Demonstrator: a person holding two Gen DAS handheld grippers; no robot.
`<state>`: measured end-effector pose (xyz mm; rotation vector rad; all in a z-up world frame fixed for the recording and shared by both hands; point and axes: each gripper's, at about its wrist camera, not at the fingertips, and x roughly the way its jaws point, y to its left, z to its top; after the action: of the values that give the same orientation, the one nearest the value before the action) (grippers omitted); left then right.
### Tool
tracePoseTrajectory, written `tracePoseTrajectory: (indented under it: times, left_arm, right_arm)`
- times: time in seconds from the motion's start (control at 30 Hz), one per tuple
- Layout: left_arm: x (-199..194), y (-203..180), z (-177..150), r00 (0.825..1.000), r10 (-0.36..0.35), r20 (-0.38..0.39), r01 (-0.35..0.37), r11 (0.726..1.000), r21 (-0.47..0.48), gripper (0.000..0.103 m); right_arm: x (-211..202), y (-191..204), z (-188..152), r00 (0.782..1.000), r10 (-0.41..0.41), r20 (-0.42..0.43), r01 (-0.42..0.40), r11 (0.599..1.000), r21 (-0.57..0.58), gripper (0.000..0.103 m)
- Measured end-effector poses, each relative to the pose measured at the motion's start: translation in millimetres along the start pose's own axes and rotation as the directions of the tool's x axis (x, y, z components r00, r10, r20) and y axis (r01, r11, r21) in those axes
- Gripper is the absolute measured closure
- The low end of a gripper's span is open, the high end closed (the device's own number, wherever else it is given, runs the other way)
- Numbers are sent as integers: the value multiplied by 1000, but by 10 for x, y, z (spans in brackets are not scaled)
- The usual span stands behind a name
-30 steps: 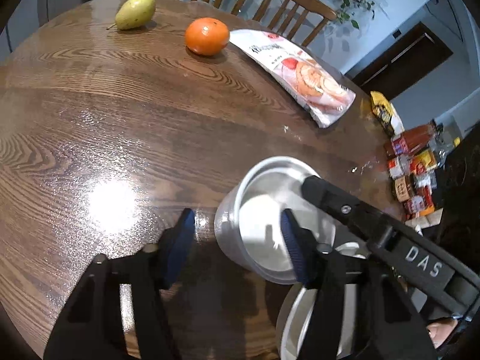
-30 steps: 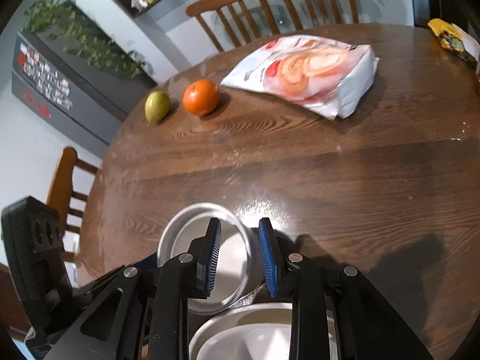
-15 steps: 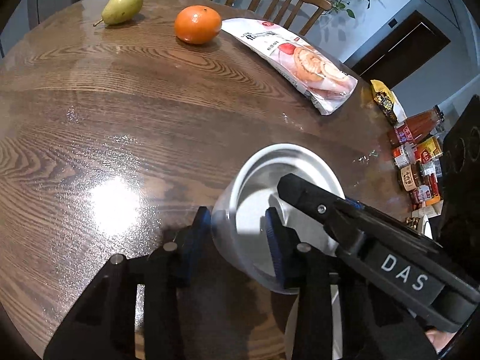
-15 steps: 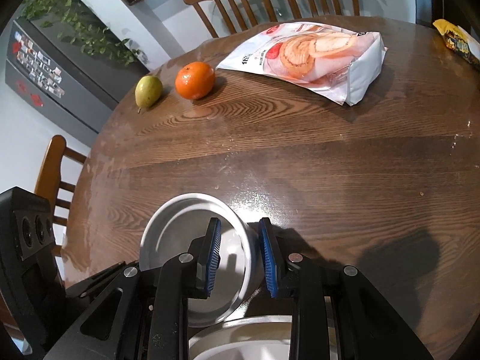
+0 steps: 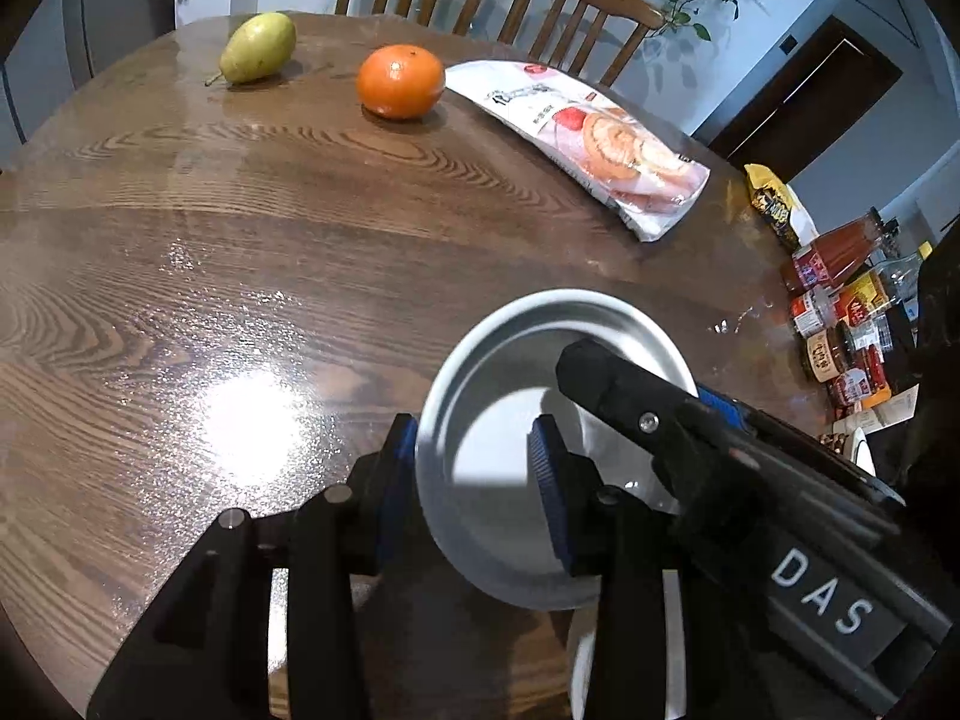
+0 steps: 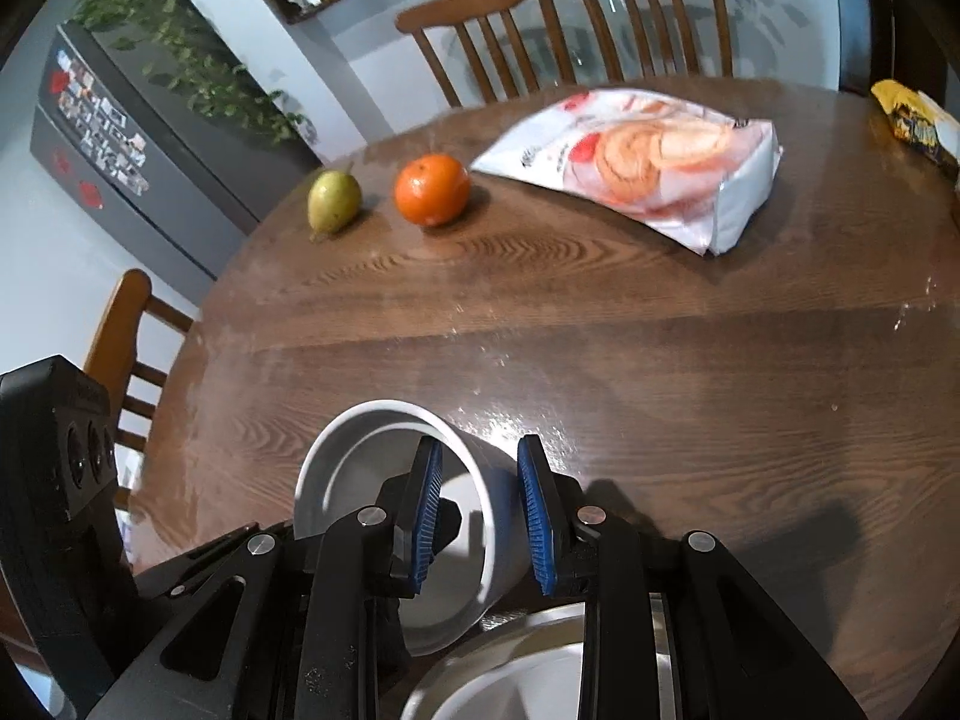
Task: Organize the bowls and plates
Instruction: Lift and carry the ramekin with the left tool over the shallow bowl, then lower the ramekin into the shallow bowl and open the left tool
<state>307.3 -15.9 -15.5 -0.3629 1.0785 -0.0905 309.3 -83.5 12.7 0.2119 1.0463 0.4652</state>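
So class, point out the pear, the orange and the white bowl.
pear [image 5: 259, 48], left wrist view, middle of its skin.
orange [image 6: 432, 189], right wrist view, centre of its peel.
white bowl [image 5: 480, 450], left wrist view, inner wall.

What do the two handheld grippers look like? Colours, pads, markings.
Both match: the left gripper and right gripper have matte black frames with triangular cut-outs and silver screw heads at the pivots. Each jaw carries a ribbed blue pad. In the left wrist view the right gripper's body bears white "DAS" lettering on a grey strip. No cables or sleeves visible.
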Motion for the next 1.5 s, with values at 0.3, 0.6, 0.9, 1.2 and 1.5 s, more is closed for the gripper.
tracePoseTrajectory:
  times: [0.3,0.6,0.9,1.2,1.5]
  left_arm:
    - [-307,-122,-43,999,-13,43,11,999,31,64]
    - [-634,-332,-179,993,-66,100,56,994,95,64]
    - [-676,-636,-404,988,-142,54,129,973,192,64]
    - [-423,-821,-622,992,-115,-48,124,960,253,64]
    - [-247,-829,-682,992,-93,-89,114,957,269,64]
  right_arm:
    - [-273,75,-5,999,14,51,-15,1000,3,73]
    - [-671,117,-101,990,0,142,1,1000,-12,73]
    - [-1014,-41,-358,980,-70,187,65,997,30,71]
    - [-921,-357,-606,989,-77,129,63,992,110,68]
    - [-770,-486,-692,993,-85,76,74,987,140,68]
